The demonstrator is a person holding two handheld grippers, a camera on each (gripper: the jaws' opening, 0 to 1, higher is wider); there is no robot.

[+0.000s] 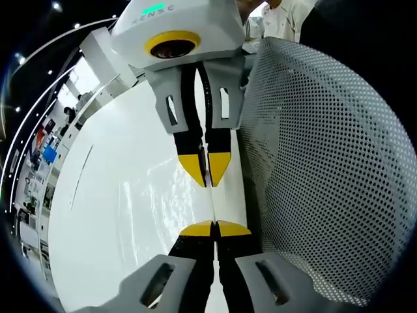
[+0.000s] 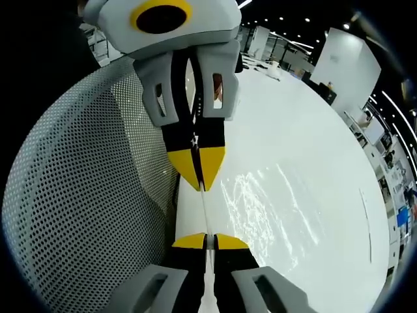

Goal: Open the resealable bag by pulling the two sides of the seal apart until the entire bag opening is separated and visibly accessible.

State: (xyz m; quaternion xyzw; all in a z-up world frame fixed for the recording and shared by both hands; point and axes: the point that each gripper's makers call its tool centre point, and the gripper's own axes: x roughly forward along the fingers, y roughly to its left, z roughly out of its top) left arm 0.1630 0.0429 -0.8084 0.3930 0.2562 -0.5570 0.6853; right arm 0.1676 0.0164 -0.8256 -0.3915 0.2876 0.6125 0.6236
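1. The left gripper [image 1: 214, 229] has its yellow-tipped jaws pressed together on a thin edge of the clear resealable bag [image 1: 156, 195]. The film stretches taut straight ahead to the right gripper [image 1: 206, 171], which faces it nose to nose.

2. In the right gripper view, the right gripper [image 2: 210, 242] is likewise clamped on the bag's edge, with the left gripper [image 2: 197, 168] just beyond it and the crinkled film [image 2: 260, 195] glinting off to one side over the white table [image 2: 313, 130].

3. Risk, as a judgement: both grips look thin and close to the rim, so a hard pull could let the slick film slip out of a jaw, or tear it, before the seal parts.

4. Whether each gripper holds a separate side of the seal cannot be told; if both layers sit in one jaw, pulling only stretches the bag.

5. A perforated metal panel [image 1: 326, 163] stands close alongside both grippers and could snag a widening pull.
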